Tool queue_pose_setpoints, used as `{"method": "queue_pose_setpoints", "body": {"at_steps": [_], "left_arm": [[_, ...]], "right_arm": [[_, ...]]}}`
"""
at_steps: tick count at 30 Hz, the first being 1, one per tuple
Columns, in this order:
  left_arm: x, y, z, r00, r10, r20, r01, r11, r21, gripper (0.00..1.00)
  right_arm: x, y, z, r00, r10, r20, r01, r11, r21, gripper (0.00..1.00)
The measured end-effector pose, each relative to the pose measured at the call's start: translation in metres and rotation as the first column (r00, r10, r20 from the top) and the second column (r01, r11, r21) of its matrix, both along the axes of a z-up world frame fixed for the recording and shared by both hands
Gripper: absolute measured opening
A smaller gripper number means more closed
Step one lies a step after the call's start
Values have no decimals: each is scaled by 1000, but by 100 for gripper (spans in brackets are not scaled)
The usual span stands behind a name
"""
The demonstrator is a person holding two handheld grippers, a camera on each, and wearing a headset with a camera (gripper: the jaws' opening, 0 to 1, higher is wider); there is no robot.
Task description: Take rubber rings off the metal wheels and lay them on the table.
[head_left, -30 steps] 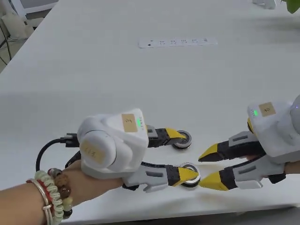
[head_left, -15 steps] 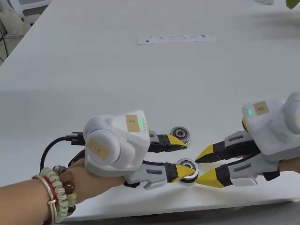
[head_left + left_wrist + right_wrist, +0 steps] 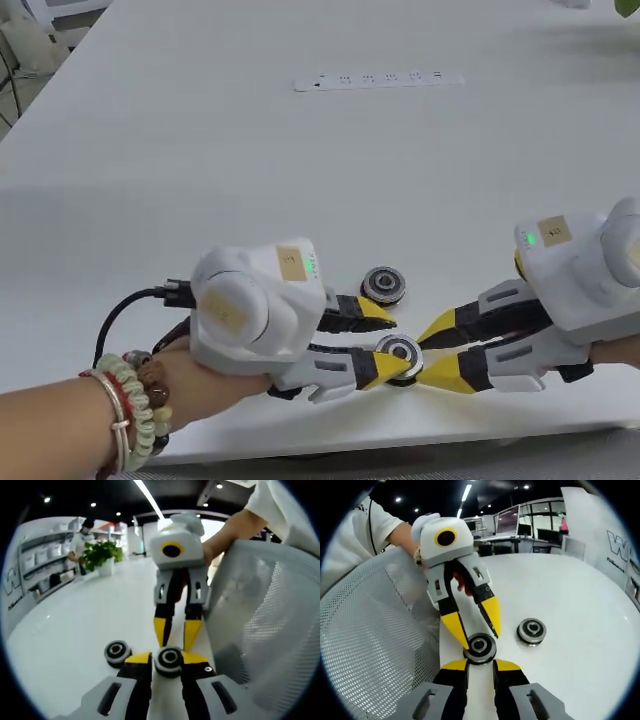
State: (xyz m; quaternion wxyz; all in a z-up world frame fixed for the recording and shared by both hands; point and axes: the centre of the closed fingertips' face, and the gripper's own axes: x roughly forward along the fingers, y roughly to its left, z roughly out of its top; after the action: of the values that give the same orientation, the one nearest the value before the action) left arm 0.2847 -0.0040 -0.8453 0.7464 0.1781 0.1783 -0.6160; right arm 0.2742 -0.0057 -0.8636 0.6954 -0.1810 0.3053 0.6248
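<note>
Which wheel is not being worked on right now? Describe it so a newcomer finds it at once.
On the white table, near its front edge, short of the power strip, lie two metal wheels. The near wheel sits between the yellow tips of the left gripper and the right gripper; the free wheel lies flat beyond it, touched by no jaw.

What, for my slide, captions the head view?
Left gripper and right gripper meet at one wheel; second wheel lies beside.
</note>
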Motion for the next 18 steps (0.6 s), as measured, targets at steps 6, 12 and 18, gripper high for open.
{"method": "queue_pose_setpoints", "body": {"at_steps": [6,12,18], "left_arm": [[-4,-2,-1,999,-36,32,36,999,8,15],[4,-2,-1,998,-24,63,23,1000,19,14],[8,-1,-2,999,2,52,-3,1000,8,14]], "right_arm": [[0,0,0,1000,4,8,-4,1000,-3,15],[7,-1,0,1000,-24,20,25,1000,-10,14],[11,-1,0,999,-46,18,46,999,-7,13]]}}
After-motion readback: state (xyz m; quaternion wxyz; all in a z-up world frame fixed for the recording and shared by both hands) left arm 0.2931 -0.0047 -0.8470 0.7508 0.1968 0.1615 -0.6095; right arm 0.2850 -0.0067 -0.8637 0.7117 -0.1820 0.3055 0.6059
